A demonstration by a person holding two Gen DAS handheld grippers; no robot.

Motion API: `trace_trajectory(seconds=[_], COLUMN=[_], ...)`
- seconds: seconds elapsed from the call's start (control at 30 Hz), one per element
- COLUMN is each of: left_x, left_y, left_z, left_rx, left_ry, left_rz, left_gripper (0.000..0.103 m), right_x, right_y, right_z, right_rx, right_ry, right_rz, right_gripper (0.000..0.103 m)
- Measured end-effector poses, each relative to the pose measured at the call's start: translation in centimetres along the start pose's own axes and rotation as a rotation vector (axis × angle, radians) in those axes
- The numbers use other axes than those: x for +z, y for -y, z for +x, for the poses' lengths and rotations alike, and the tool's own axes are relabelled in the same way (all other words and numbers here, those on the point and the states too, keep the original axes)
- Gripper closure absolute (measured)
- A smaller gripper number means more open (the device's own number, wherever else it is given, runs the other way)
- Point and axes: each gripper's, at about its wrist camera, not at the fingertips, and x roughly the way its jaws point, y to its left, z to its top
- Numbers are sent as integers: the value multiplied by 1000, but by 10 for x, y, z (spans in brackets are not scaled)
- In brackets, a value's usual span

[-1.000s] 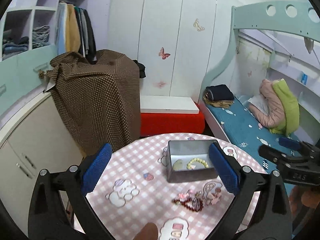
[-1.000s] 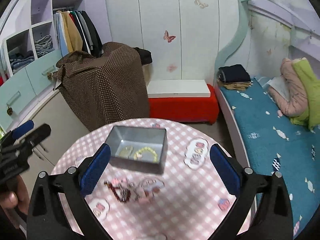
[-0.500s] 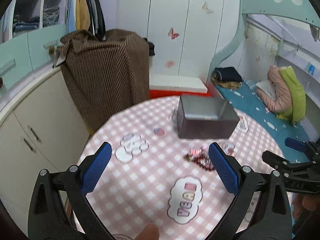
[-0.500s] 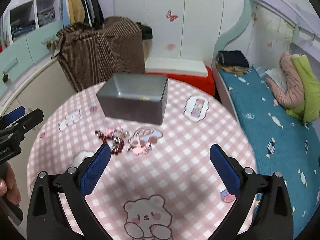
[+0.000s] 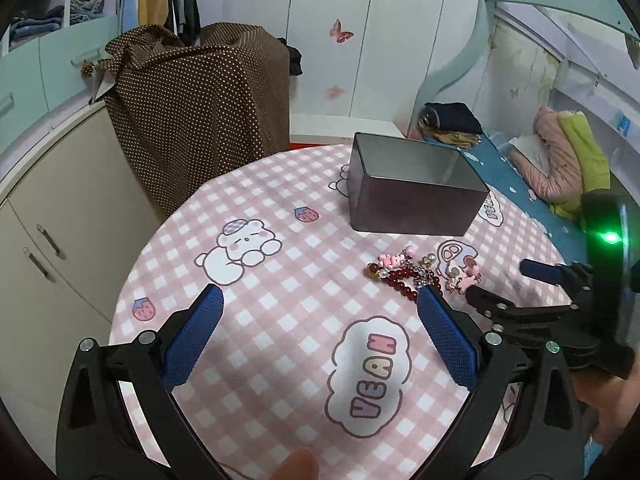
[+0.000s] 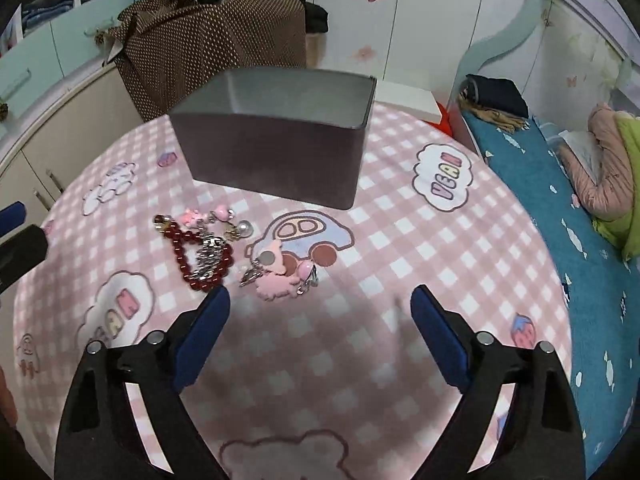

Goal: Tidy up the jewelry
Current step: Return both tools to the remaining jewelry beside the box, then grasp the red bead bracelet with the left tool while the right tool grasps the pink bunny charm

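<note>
A rectangular grey metal box [image 6: 276,148] sits on the round table's [image 6: 400,240] pink checked cloth, its long side across the right view. In front of it lies a loop of glossy red beads [image 6: 200,256] beside pink charms [image 6: 280,276]. The right gripper [image 6: 320,304], jaws narrowing yet apart and empty, hovers near; the left gripper [image 5: 318,312] gapes empty.

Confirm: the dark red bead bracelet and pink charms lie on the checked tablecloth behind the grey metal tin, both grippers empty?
Not behind. In the right wrist view the dark red bead bracelet and pink charms lie in front of the grey metal tin, nearer the grippers. Both are empty.
</note>
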Motion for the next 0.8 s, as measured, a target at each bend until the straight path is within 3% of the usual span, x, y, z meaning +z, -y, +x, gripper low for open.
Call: trace_trajectory(seconds=[0.3, 0.4, 0.63, 0.73, 0.8], left_x=[0, 0, 4, 5, 5], left_y=[-2, 0, 7, 11, 15], left_z=[14, 16, 21, 27, 31], left_rx=[-4, -9, -17, -22, -25], left_ry=[-29, -32, -32, -39, -43], left_rz=[-5, -1, 18, 32, 42], left_gripper=[6, 6, 6, 6, 6], right_x=[1, 2, -3, -4, -5], right_y=[-1, -1, 8, 13, 14], right_z=[8, 6, 2, -3, -4], right_rx=[46, 56, 105, 113, 109], right_ry=[0, 1, 14, 21, 11], right_rz=[-33, -39, -11, 2, 0], right_gripper=[50, 67, 72, 83, 83])
